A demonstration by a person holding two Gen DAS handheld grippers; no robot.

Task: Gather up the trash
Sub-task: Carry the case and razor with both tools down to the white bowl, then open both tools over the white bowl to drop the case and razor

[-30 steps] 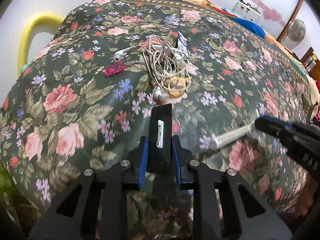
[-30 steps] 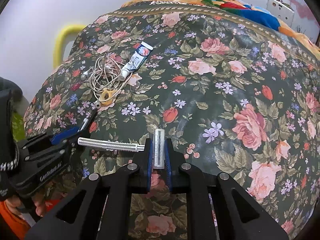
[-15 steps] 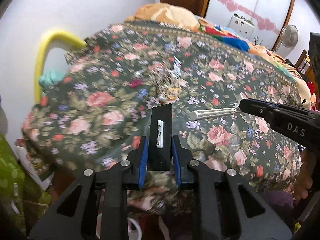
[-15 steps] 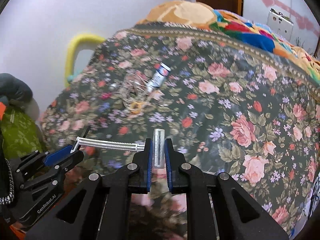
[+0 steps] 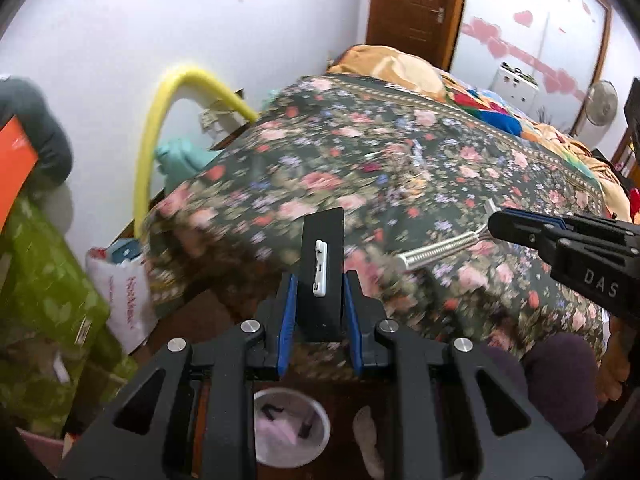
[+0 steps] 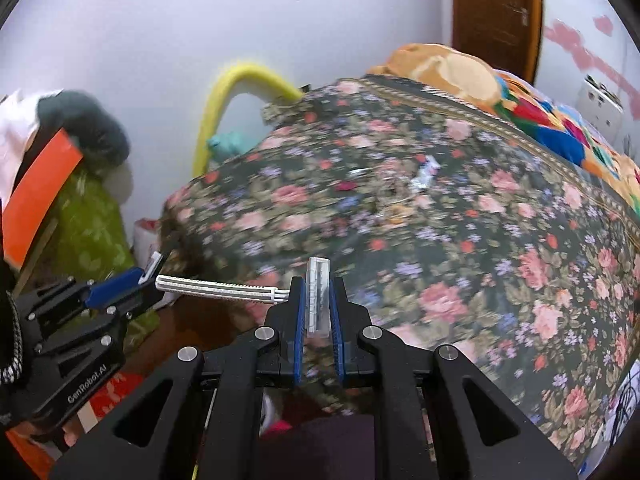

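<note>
- Left tool [image 5: 320,304]: blue pads pressed against both sides of a flat black card-like object [image 5: 323,276] with a small white plastic piece [image 5: 321,268] on its face; the object stands upright between the pads, held in the air off the end of the bed.
- Right tool [image 6: 318,308]: clamped tight on the head of a white disposable razor [image 6: 317,296]; the ribbed handle sticks out sideways to the left, toward the left tool.
- In the left wrist view the right tool [image 5: 496,224] enters from the right, razor handle [image 5: 440,249] pointing out over the bedspread edge.
- In the right wrist view the left tool [image 6: 144,280] sits at the lower left, the black object only partly visible at its tip.
- Trash bin [image 5: 292,428]: round, pale, on the floor directly beneath the left tool, with a pinkish liner and a few small dark bits inside.
- Bed [image 5: 460,184]: dark floral bedspread; a blurred cluster of white cords and a small tube [image 6: 428,170] lies near its middle, well apart from both tools.
- A yellow curved tube [image 5: 160,120] stands by the wall at the bed's far corner; a white plastic bag [image 5: 124,292] sits on the floor by the near corner.
</note>
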